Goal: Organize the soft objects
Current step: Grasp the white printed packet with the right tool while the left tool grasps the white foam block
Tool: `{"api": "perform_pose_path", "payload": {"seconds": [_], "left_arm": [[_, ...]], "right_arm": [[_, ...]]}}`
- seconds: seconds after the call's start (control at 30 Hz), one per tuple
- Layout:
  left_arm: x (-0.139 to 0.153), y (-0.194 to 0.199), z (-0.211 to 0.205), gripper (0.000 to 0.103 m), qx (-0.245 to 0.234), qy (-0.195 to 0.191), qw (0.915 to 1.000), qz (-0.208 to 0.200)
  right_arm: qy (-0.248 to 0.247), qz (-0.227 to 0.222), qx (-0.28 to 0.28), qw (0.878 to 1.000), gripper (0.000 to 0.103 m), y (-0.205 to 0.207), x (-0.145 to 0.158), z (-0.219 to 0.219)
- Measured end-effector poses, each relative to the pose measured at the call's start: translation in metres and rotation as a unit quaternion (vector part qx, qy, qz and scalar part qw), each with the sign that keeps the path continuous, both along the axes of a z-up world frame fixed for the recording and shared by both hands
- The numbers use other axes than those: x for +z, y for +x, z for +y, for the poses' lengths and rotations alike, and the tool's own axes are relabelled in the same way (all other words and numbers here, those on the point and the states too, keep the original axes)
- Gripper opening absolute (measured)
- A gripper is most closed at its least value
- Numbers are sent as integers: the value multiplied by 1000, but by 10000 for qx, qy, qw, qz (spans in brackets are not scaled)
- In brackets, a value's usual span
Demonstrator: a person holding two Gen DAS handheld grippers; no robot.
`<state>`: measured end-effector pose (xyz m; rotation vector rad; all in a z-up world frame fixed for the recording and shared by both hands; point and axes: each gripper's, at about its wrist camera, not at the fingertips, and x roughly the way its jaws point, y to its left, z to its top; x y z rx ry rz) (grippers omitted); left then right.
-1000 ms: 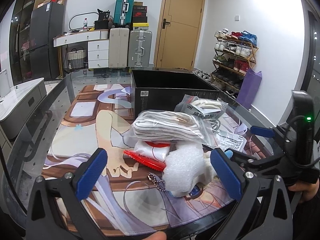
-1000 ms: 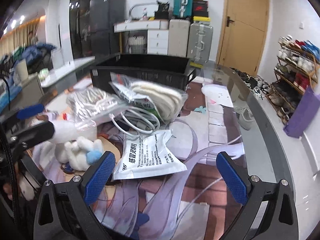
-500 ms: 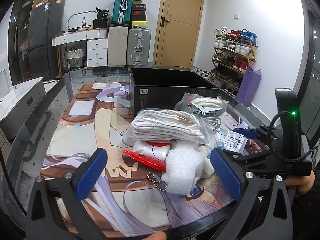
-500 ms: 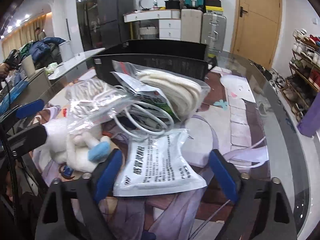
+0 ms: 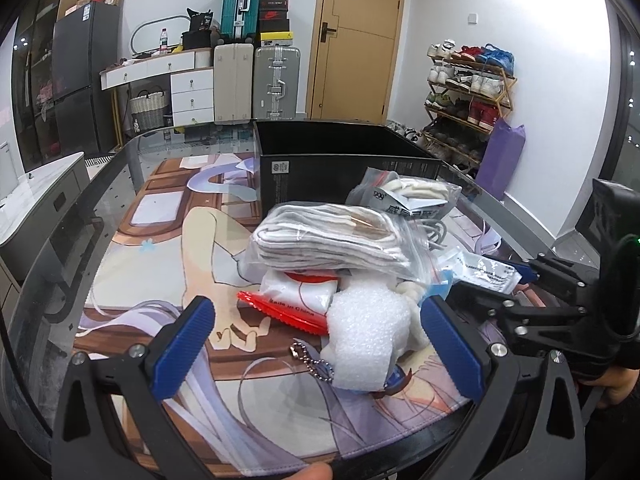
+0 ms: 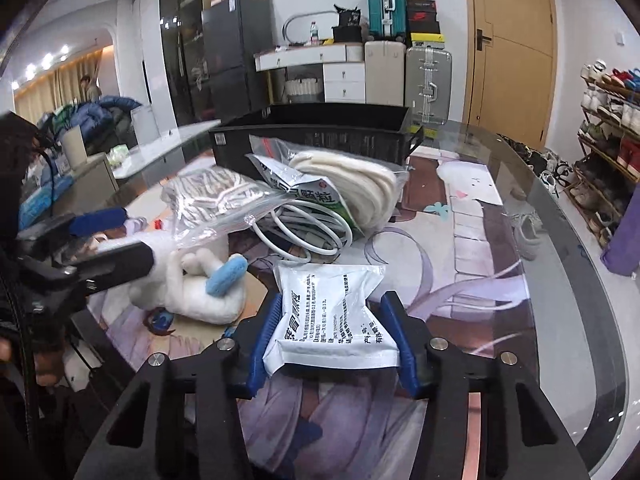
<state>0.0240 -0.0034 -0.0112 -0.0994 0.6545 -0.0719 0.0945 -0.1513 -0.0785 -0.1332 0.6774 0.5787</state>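
My right gripper (image 6: 333, 340) is closing, and its blue pads (image 6: 266, 344) press both sides of a white printed pouch (image 6: 332, 308) lying on the mat. My left gripper (image 5: 320, 340) stands open, its fingers either side of a bubble-wrapped white plush (image 5: 364, 336), not touching it. Behind that lie a red-edged packet (image 5: 288, 308) and a clear bag of folded grey-white cloth (image 5: 328, 236). A bag of cream rope-like fabric (image 6: 360, 188) and a coiled white cable (image 6: 304, 232) lie farther back. The white plush (image 6: 200, 292) shows a blue ear.
An open black box (image 5: 348, 160) stands behind the pile on the picture-printed mat (image 5: 160, 248). The glass table's curved edge (image 6: 568, 264) runs on the right. Suitcases, drawers, a door and a shoe rack stand beyond. A person's hand (image 5: 612, 384) holds the right gripper.
The right gripper has moved forward and lower over the white pouch, and its jaws went from wide open to closed on it. The left gripper has stayed in place, open.
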Motion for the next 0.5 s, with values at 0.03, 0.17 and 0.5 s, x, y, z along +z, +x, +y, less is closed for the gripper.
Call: {"api": "perform_pose_path", "payload": {"seconds": [0.03,0.17,0.5], "left_arm": [[0,0,-1,103,-21,-22,10000,10],[-1,4,-3,102,-81,-123,9999,38],[-5,0,-12,64,-390,-149,9990,140]], "right_arm": [[40,-10,-17,10000,51,-2,1,-3],[144,-59,-75,9999,51,-5,4,-10],[308,-98,-196,9993,51,-8,9,-24]]}}
